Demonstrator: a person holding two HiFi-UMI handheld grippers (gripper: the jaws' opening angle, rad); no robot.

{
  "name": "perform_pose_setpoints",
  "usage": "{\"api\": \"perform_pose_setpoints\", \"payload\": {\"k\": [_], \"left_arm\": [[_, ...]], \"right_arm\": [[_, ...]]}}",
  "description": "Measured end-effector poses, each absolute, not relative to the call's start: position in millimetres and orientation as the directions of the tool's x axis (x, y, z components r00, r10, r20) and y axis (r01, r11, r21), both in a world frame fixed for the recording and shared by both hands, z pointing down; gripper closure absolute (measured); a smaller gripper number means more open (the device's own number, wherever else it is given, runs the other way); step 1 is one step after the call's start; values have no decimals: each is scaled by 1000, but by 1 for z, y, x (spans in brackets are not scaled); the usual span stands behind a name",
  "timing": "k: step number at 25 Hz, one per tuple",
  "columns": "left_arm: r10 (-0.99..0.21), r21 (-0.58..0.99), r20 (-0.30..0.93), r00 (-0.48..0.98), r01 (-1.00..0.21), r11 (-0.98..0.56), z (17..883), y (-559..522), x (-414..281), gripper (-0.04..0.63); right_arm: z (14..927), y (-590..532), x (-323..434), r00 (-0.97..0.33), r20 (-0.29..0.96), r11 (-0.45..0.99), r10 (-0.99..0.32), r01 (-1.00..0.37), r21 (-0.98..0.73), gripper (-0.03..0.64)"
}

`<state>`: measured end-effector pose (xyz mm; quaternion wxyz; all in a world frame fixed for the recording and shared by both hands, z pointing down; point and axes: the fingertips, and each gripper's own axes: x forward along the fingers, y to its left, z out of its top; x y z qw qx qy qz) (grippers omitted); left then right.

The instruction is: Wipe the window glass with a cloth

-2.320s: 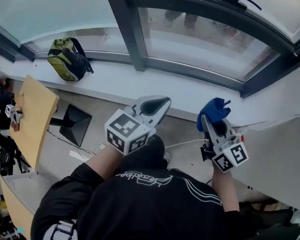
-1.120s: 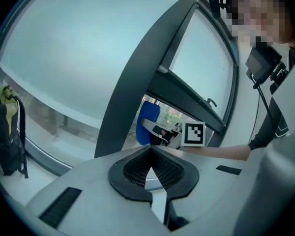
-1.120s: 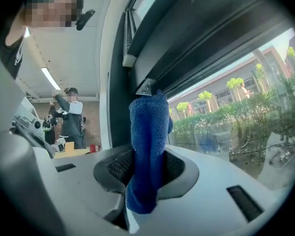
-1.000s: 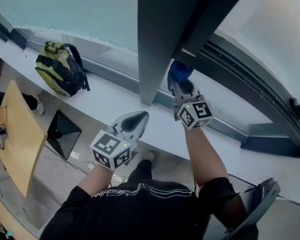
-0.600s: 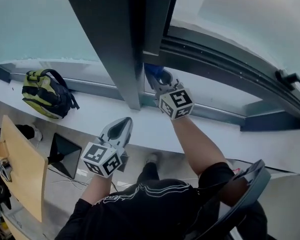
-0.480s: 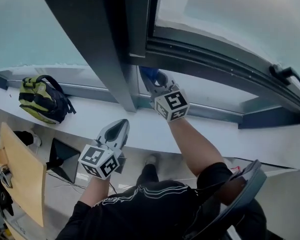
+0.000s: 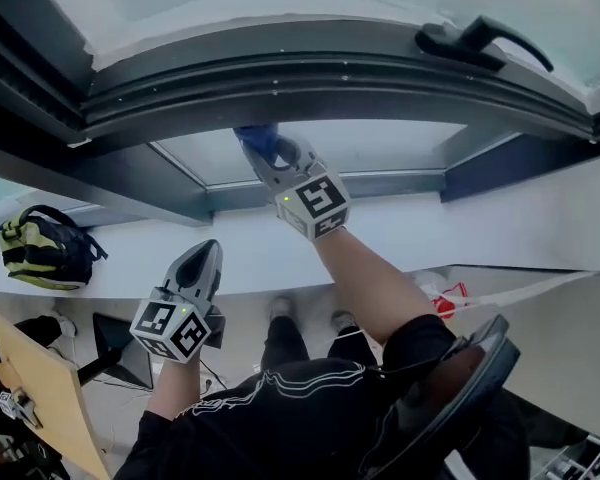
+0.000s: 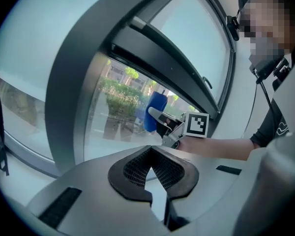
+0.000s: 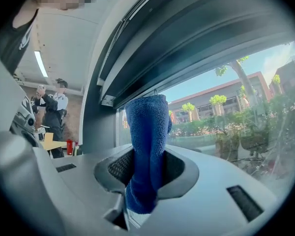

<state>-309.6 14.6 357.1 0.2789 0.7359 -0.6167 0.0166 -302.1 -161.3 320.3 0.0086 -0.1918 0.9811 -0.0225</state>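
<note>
Right gripper view: hand-held gripper (image 9: 142, 173) clamps cloth (image 9: 147, 127) beside frame (image 9: 196, 38).

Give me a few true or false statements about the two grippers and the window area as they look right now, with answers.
1. The right gripper grips a blue cloth. True.
2. The left gripper is clamped on a sponge. False: its jaws are together on nothing.
3. A green backpack rests on the white ledge. True.
4. The window handle is white. False: it is black.
</note>
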Motion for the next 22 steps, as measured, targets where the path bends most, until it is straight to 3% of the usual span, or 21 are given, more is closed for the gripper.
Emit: {"api": "perform_pose_setpoints", "payload": {"k": [9,22], "left_arm": [[-821,395,410,398,-888,-233,375,-36,-171,589],[-739,404,442,509,-848,-343,379,-90,-26,589]], "right_arm": [[320,-254,-98,-783,-39,784,-620,-619,-45,518],[302,-356,145,-583,-33,581,-812,-813,41,518]]}}
